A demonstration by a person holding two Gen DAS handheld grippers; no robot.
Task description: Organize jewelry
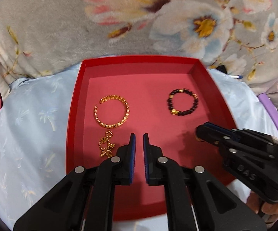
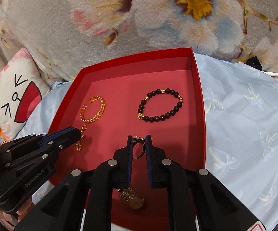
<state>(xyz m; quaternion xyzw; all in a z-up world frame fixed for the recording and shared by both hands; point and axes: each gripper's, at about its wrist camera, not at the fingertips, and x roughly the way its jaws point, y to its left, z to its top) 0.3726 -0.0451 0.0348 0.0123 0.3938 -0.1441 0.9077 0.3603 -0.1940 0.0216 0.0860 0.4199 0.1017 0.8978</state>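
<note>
A red tray (image 1: 212, 88) (image 2: 198, 88) lies on a pale blue cloth. In it lie a gold open bangle (image 1: 112, 111) (image 2: 92, 109), a crumpled gold chain (image 1: 105, 144) (image 2: 81, 136) and a black bead bracelet with gold charms (image 1: 183, 102) (image 2: 160, 105). A gold watch (image 2: 133, 200) lies in the tray under my right gripper. My right gripper (image 2: 139, 139) (image 1: 198, 134) is shut on a gold ring (image 2: 139, 146) above the tray floor. My left gripper (image 1: 139, 136) (image 2: 77, 132) is nearly closed and empty, over the tray near the chain.
A grey floral blanket (image 1: 62, 28) (image 2: 42, 19) rises behind the tray. A cartoon pillow (image 2: 17, 96) lies at the left. A white pen (image 2: 275, 74) lies on the blue cloth (image 2: 244, 115) at the far right.
</note>
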